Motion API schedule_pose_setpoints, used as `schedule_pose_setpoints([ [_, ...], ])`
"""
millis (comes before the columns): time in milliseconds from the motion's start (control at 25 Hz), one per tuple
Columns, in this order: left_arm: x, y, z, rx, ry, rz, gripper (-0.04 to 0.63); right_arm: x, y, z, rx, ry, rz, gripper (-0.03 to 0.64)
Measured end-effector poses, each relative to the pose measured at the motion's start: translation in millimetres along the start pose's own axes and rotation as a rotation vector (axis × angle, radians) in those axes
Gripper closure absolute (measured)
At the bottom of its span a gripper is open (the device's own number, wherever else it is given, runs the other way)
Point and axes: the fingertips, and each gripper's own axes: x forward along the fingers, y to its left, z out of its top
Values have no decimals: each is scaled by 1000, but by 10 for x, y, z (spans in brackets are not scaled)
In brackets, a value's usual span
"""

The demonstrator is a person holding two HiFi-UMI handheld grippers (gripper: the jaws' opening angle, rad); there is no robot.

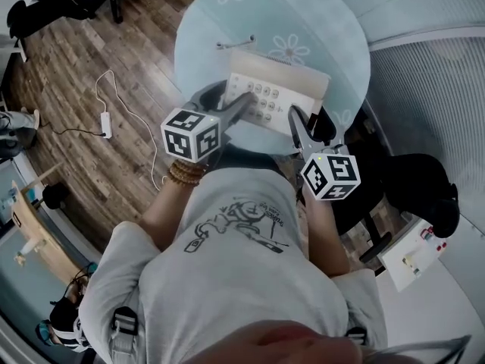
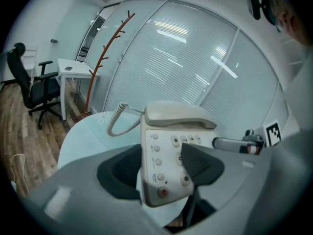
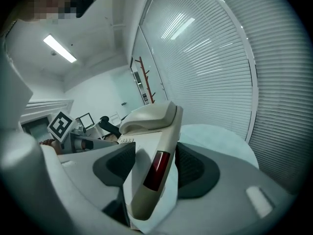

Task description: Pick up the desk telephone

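Note:
A beige desk telephone [image 1: 276, 89] with its handset [image 2: 178, 115] in the cradle sits over the near edge of the round glass table [image 1: 220, 21]. My left gripper [image 1: 244, 101] is shut on the phone's left side, one pad [image 2: 198, 163] pressed on the keypad [image 2: 171, 155]. My right gripper [image 1: 295, 120] is shut on its right side edge [image 3: 156, 165], with a dark pad [image 3: 193, 168] on each face. The coiled cord [image 2: 115, 121] trails off to the back left. Whether the phone's underside touches the table is hidden.
The table [image 2: 88, 136] carries flower decals. A coat rack [image 2: 105, 58], a white desk [image 2: 73, 70] and an office chair [image 2: 29, 82] stand beyond it. A power strip [image 1: 106, 123] with cable lies on the wood floor. A black chair [image 1: 424, 188] is at my right.

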Motion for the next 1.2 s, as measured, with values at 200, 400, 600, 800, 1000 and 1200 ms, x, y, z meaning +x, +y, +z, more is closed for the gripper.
schedule_pose_setpoints([
  [200,-156,-109,244,15,-44,0,339,-84,126,268,-30,-41,7,368],
  [400,-298,-262,281,17,-58,6,339,-259,214,352,-41,-58,9,368],
  [600,-368,-334,442,29,-80,8,337,-312,276,527,-64,-77,15,368],
  [800,-425,-326,437,22,-79,5,337,-326,341,544,-70,-80,14,368],
  [1000,-445,-308,485,12,-86,4,337,-301,372,609,-84,-82,16,368],
  [1200,-425,-302,527,23,-89,6,337,-280,350,625,-78,-85,16,368],
])
